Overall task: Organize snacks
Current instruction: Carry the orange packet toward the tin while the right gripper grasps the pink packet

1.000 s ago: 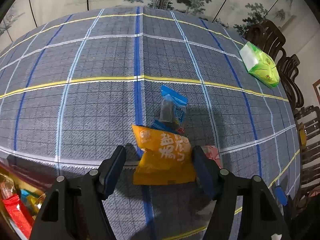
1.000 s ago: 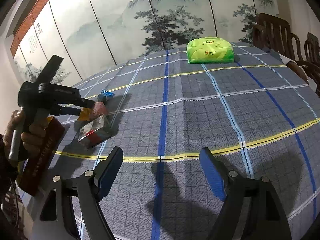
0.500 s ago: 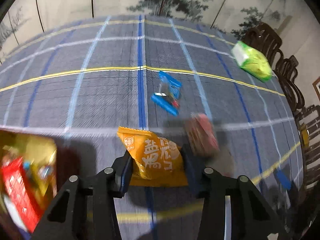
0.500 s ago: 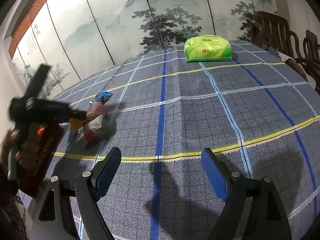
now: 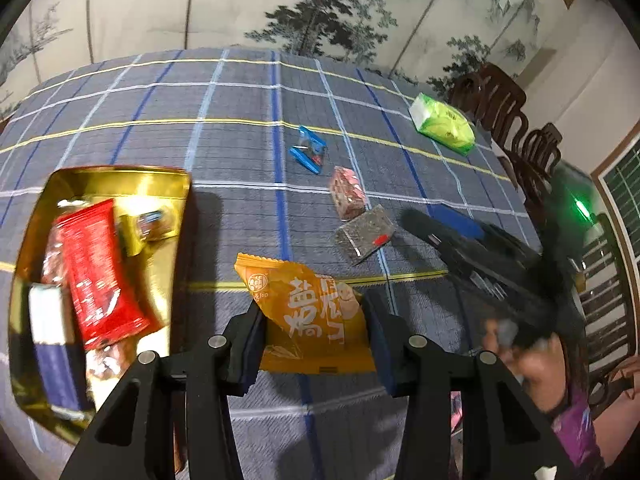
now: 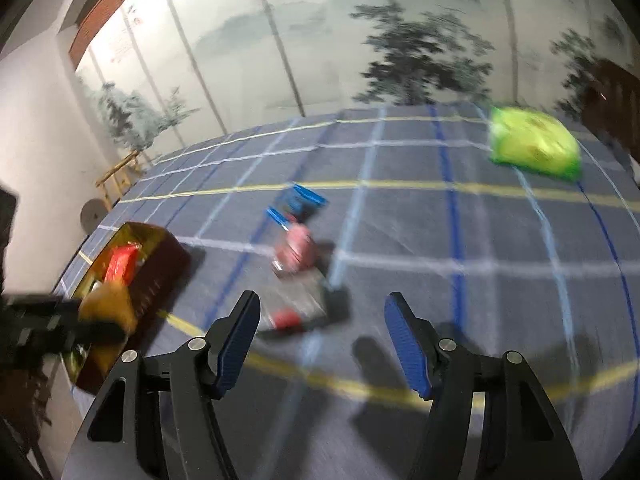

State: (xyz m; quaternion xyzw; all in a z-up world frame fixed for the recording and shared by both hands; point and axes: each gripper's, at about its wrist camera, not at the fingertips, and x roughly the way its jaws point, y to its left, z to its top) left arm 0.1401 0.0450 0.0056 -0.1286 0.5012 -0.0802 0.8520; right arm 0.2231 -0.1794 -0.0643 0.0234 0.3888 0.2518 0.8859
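Note:
My left gripper (image 5: 314,344) is shut on an orange snack packet (image 5: 312,312) and holds it above the checked tablecloth, just right of a gold tin (image 5: 168,184) that holds a red packet (image 5: 96,268) and several other snacks. On the cloth lie a blue-ended packet (image 5: 308,154), a pink packet (image 5: 347,191) and a clear dark packet (image 5: 364,238). My right gripper (image 6: 320,336) is open and empty, just short of the clear packet (image 6: 292,308) and the pink packet (image 6: 296,248). The tin (image 6: 160,260) is at its left.
A green tissue pack (image 5: 442,124) lies at the table's far right, also in the right wrist view (image 6: 534,146). Dark wooden chairs (image 5: 516,120) stand along the right edge. A painted folding screen (image 6: 320,40) stands behind the table.
My left gripper has lifted the orange packet and carried it left and back, beside the gold tin. My right gripper has swung left toward the loose packets.

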